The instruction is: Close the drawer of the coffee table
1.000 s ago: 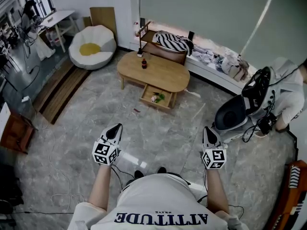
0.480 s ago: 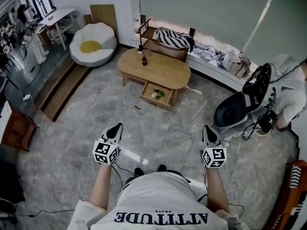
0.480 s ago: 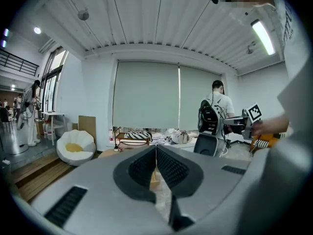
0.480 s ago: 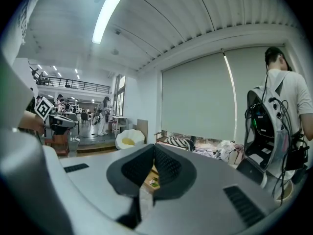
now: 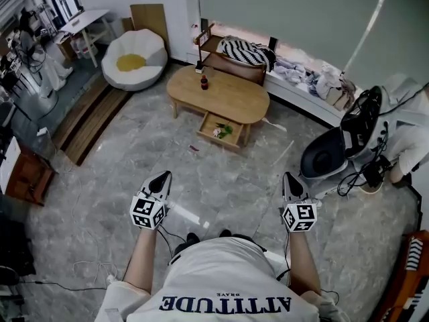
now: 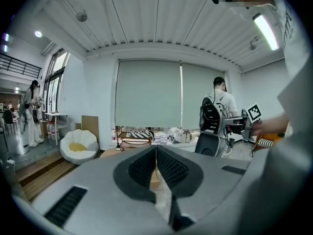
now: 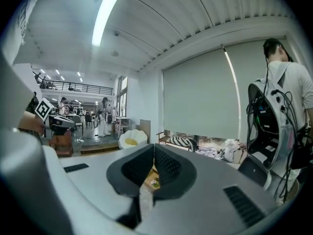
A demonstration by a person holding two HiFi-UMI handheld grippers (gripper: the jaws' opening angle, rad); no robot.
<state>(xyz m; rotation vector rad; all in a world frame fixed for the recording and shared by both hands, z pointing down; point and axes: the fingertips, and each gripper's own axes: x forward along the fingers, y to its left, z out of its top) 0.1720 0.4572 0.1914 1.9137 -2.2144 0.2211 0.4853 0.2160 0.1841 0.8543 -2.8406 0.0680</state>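
Coffee table well ahead, drawer standing open, left gripper clenched empty, right gripper clenched empty, both above floor.

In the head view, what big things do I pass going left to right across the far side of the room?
White-and-yellow egg-shaped seat → wooden coffee table, its drawer open → dark round chair → person in white.

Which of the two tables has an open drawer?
The oval wooden coffee table, with a bottle on top: its drawer is pulled out. The white table at far left shows none.
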